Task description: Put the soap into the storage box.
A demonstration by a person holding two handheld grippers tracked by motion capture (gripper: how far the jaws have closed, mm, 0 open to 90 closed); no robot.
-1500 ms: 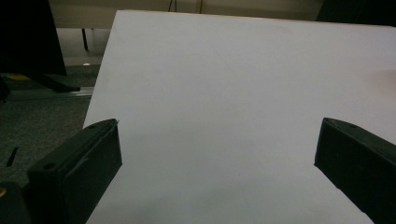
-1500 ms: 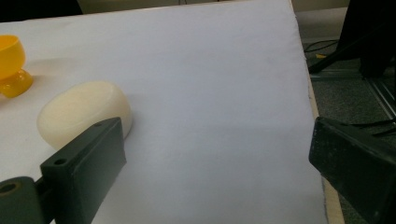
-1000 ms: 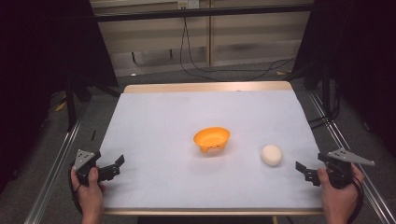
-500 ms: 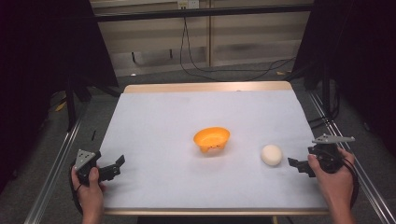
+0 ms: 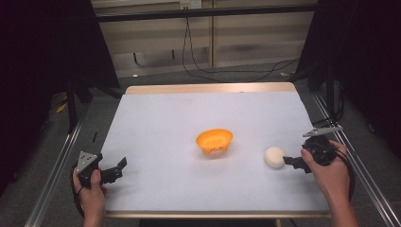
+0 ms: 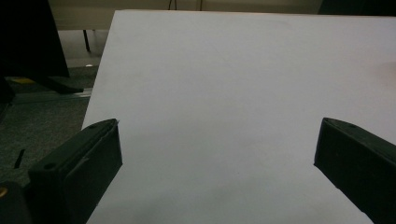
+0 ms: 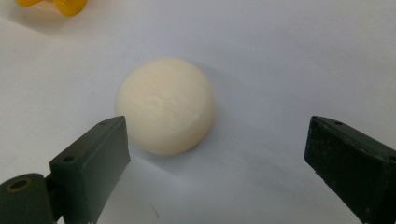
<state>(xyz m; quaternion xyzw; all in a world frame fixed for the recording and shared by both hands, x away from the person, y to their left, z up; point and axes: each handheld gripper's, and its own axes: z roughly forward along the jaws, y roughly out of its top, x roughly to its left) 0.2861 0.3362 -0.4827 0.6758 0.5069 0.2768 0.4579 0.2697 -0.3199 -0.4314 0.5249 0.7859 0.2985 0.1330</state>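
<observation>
A cream ball [image 5: 274, 156] rests on the white table sheet [image 5: 179, 113], right of an orange bowl [image 5: 214, 141] at the middle. My right gripper [image 5: 289, 161] points left at the ball from just beside it. In the right gripper view the ball [image 7: 166, 105] lies just ahead of the jaws and nearer the left one, and the gripper [image 7: 217, 135] is open. Its jaws have just been closing a little, with nothing between the pads. A bit of the bowl [image 7: 51, 4] shows at the top left. My left gripper [image 5: 118, 168] is held at the table's near left, open [image 6: 217, 140] over bare sheet.
Metal rails run along both sides of the table [image 5: 52, 170] [image 5: 364, 161]. Cables [image 5: 246, 71] lie on the floor beyond the far edge. The sheet's left edge [image 6: 100, 93] drops to dark floor in the left gripper view.
The right hand has carried its gripper left and a little up, from the table's right edge to right beside the ball. The left hand has stayed put.
</observation>
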